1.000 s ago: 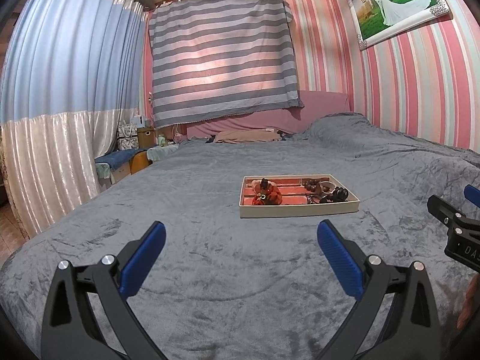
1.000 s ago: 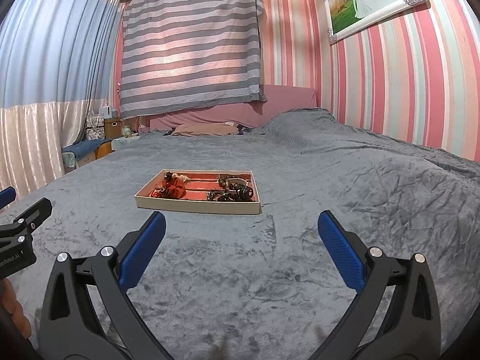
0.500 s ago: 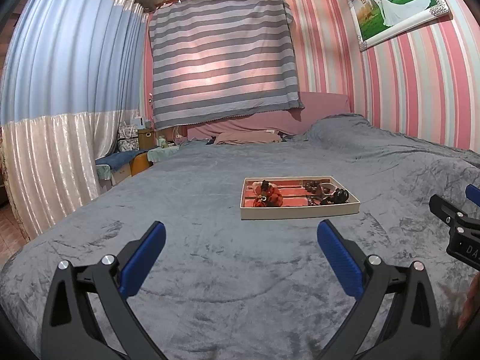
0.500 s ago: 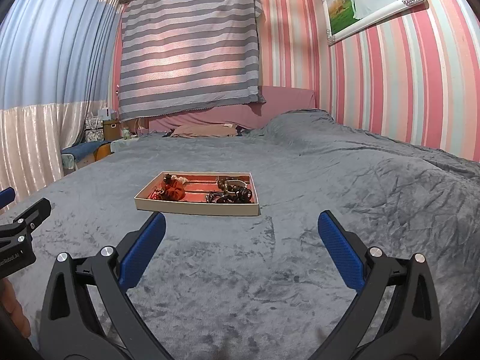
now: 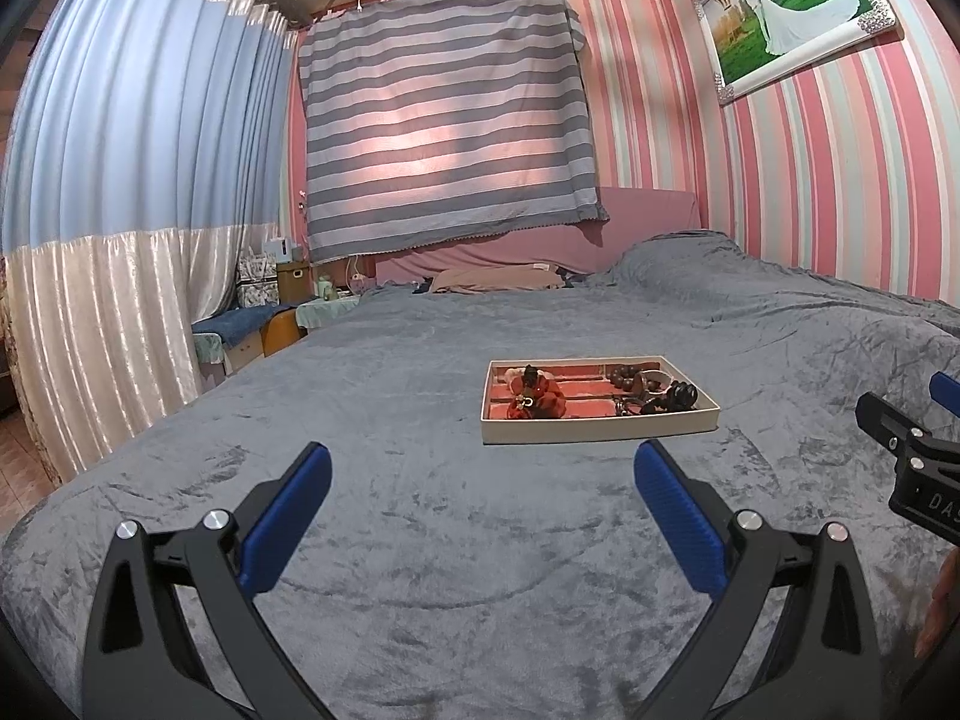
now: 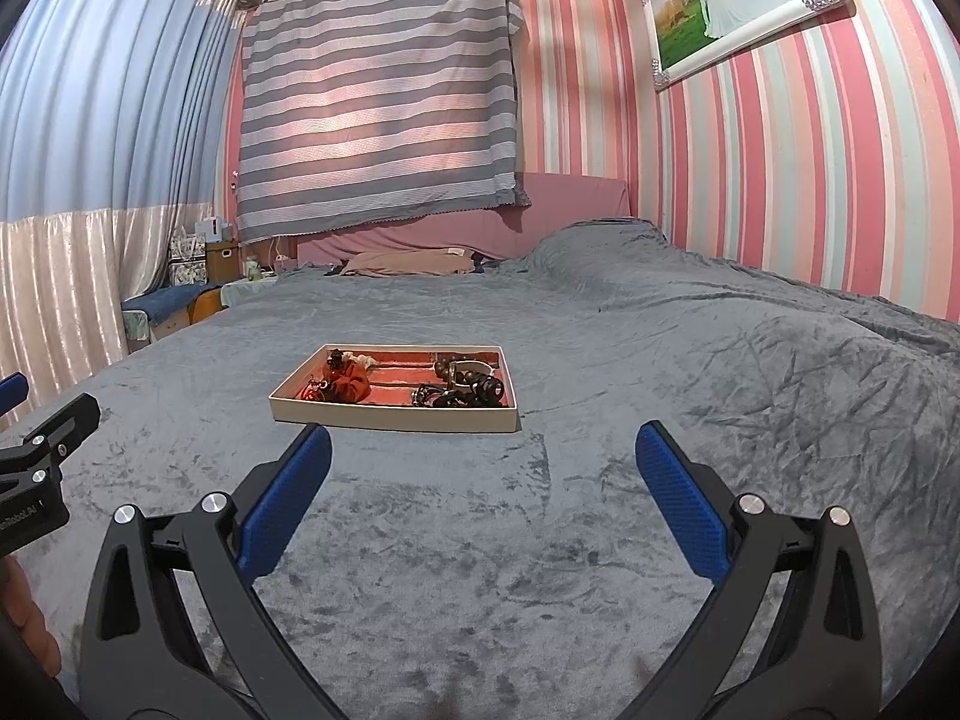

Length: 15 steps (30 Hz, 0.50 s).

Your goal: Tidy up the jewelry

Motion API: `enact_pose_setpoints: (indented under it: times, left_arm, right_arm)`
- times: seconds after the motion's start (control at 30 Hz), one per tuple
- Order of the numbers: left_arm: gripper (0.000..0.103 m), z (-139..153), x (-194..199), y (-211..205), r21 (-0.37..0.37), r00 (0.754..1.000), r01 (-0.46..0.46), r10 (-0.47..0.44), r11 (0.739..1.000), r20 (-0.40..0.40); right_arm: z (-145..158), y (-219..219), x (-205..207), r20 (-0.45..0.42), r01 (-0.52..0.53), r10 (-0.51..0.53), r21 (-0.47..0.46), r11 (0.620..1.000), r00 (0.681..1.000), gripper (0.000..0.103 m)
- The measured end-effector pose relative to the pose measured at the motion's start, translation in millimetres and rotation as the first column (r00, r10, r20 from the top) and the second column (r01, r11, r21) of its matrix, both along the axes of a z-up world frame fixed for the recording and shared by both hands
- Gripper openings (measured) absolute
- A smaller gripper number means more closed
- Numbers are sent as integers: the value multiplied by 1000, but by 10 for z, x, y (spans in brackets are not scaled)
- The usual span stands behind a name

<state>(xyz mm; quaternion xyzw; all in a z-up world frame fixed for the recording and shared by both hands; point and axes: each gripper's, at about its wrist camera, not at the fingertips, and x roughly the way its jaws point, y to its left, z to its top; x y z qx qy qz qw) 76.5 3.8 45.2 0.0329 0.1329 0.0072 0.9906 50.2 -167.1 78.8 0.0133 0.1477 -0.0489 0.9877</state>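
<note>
Both your left gripper (image 5: pixel 480 480) and right gripper (image 6: pixel 483 462) are spread wide, holding nothing. The jewelry tray (image 6: pixel 384 417) sits on the soft blanket (image 6: pixel 660 420) ahead; the tangled dark beads (image 6: pixel 474 390) could drag neighbours out, or the tray could tip

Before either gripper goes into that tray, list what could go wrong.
1. The dark bead bracelets lie heaped together; pinching one may drag the others out.
2. The tray sits on a soft, wrinkled blanket, so a push may tip or slide it.
3. The left gripper and right gripper, both open, could collide over it.
</note>
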Motion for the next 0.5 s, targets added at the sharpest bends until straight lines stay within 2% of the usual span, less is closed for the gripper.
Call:
enact_pose_setpoints:
  times: [0.5]
  left_arm:
    - [99, 23, -21, -11, 6, 1000, -1, 1, 1000, 4]
  right_arm:
    - [5, 5, -9, 2, 5, -5, 0, 1000, 1000, 99]
